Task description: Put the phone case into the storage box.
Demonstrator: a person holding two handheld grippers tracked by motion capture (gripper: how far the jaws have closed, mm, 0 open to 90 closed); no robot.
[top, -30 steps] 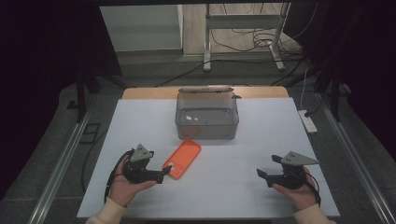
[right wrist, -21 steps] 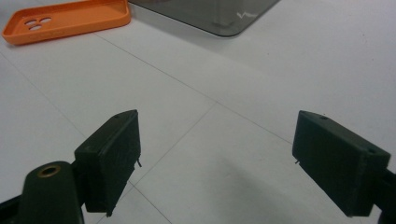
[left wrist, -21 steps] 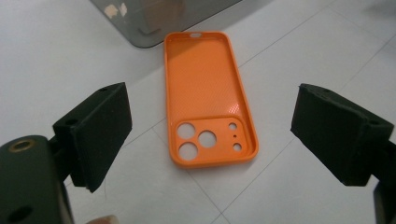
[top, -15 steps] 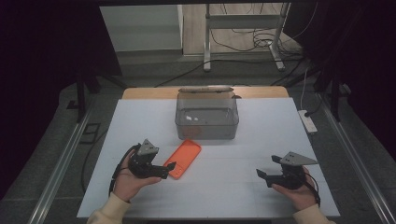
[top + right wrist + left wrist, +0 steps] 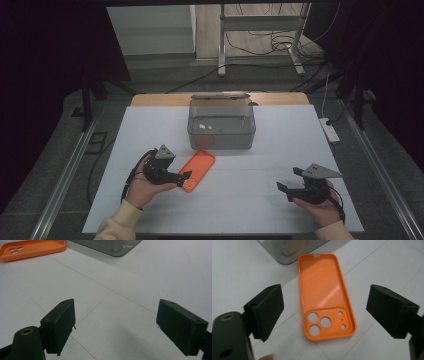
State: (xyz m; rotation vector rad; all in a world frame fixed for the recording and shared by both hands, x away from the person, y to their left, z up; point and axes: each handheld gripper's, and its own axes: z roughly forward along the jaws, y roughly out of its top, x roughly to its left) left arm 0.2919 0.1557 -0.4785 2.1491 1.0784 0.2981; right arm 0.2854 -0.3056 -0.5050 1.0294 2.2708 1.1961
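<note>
White table (image 5: 260, 200); left gripper view reveals case (image 5: 324, 293) camera cutouts.

The orange phone case (image 5: 324, 293) is looking like smooth plastic, its dimpled inner face catching a glossy sheen. At its 12 o'clock, the smoky translucent box (image 5: 221, 126) is shining like plastic. The white tabletop (image 5: 280, 155) is appearing matt.

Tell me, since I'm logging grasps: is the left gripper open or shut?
Open: the left gripper has its jaws spread either side of the orange case, touching nothing.
</note>
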